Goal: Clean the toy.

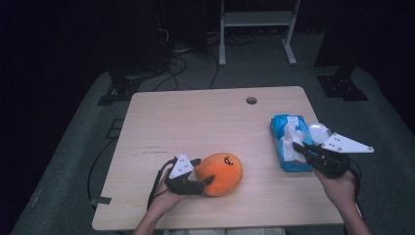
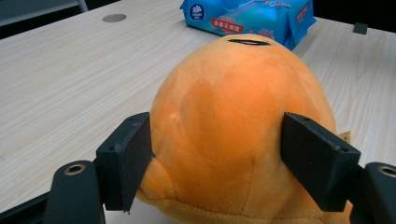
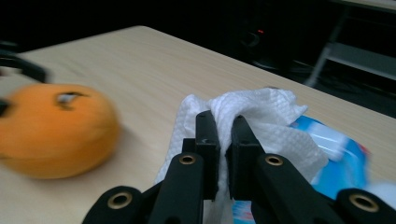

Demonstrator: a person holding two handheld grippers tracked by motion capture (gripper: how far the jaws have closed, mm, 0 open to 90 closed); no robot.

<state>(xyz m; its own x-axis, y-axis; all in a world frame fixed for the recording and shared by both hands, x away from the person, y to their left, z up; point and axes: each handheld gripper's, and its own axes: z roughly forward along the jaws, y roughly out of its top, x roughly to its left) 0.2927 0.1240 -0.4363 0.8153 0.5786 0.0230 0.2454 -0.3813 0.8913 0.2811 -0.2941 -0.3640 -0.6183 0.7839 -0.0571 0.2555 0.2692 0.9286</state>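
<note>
An orange plush toy (image 1: pixel 224 171) with a small black mark on top lies near the table's front edge. My left gripper (image 1: pixel 203 172) holds it from the left; in the left gripper view its black pads (image 2: pixel 127 158) press on both sides of the plush toy (image 2: pixel 233 93). At the right lies a blue wipes pack (image 1: pixel 280 122). A white tissue (image 1: pixel 292 133) rises out of its top. My right gripper (image 1: pixel 297 147) is shut on that tissue (image 3: pixel 261 107), with the jaws pinched together above the pack (image 3: pixel 336 163). The right gripper view is blurred at the left.
The wooden table (image 1: pixel 195 117) has a round cable hole (image 1: pixel 251 100) near its far edge. A small white object (image 1: pixel 319 131) lies just right of the pack. Beyond the table stand a metal frame (image 1: pixel 257 29) and cables on the dark floor.
</note>
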